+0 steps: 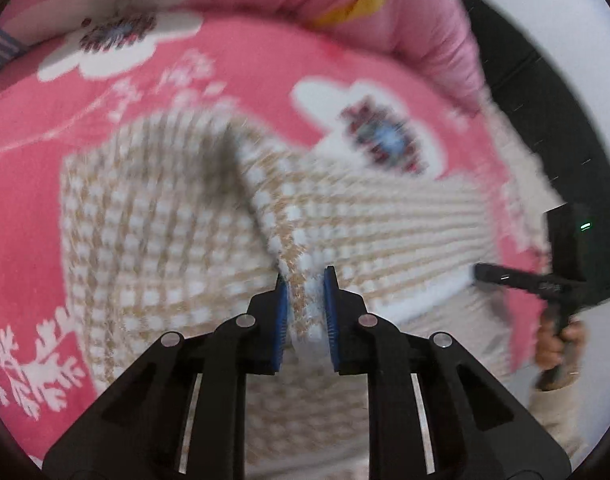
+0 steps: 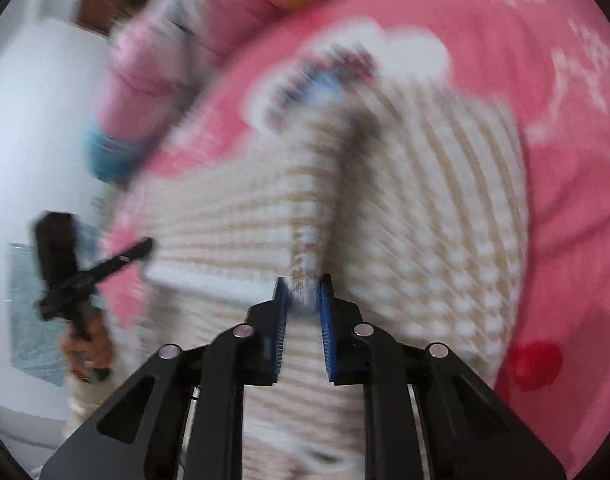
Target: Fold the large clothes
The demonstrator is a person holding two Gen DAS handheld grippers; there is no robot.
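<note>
Knitted garment lies on the pink bed; left gripper and right gripper each have fingers clenched on a pinched ridge, probably to lift an edge for folding.

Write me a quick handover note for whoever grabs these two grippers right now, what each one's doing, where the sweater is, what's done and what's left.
Left gripper: jaws shut on a raised fold of the beige-and-white knit sweater.
Right gripper: jaws shut on another pinched ridge of the same sweater.
Sweater lies spread on the pink flowered bedcover; a pink quilt is bunched at the far edge.
Done: both grips taken.
Left: probably lift both pinches together, carry the fold over, lay it flat, then release. Both views are blurred, so check each grip before pulling.
</note>
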